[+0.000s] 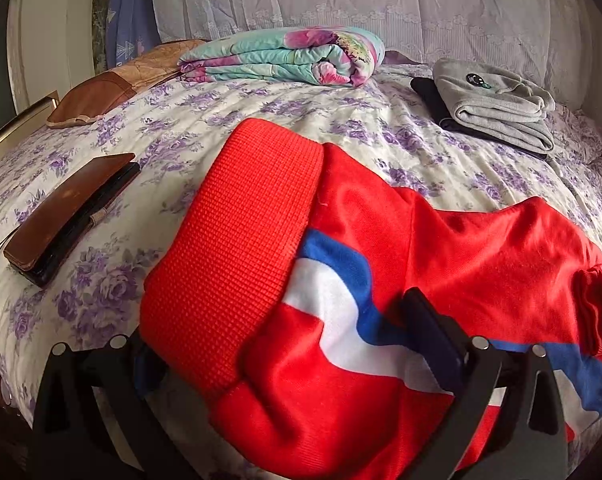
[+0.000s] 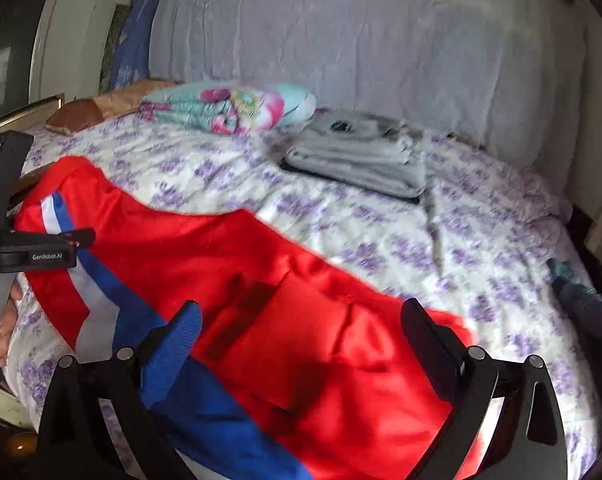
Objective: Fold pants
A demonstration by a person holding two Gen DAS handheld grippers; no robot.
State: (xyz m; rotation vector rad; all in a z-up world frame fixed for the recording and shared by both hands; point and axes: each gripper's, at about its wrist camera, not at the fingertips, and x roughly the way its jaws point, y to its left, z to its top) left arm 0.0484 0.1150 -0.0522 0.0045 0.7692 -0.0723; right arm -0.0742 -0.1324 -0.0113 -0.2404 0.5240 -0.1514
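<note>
- Two grippers are working over red pants (image 1: pixel 441 248) that are lying across a floral bedspread (image 1: pixel 189 120).
- Left gripper (image 1: pixel 277 344) is sitting with its jaws spread wide; the ribbed waistband (image 1: pixel 237 232) and the blue-and-white side stripe (image 1: pixel 333 292) are lying between them. Its right finger (image 1: pixel 433 344) is resting on the fabric near the stripe; its left finger is mostly hidden under the waistband, so whether it is touching cloth cannot be told.
- Right gripper (image 2: pixel 301 320) is also standing open, jaws wide apart, with the red cloth passing between them. Its left finger (image 2: pixel 177 344), blue-padded, is lying on the blue stripe; the right one (image 2: pixel 429 340) is sitting at the far red edge.
- In the right wrist view, the left gripper is showing to the left of the right gripper's jaws, at the pants' other end.
- Ahead of the left gripper, a folded floral quilt (image 1: pixel 285 56) is lying at the far side of the bed.
- Ahead and to the right of it, folded grey clothes (image 1: pixel 497 104) are sitting on a dark item.
- To the left of the left gripper, a brown wallet case (image 1: pixel 69 212) is lying on the bedspread, well apart from the pants.
</note>
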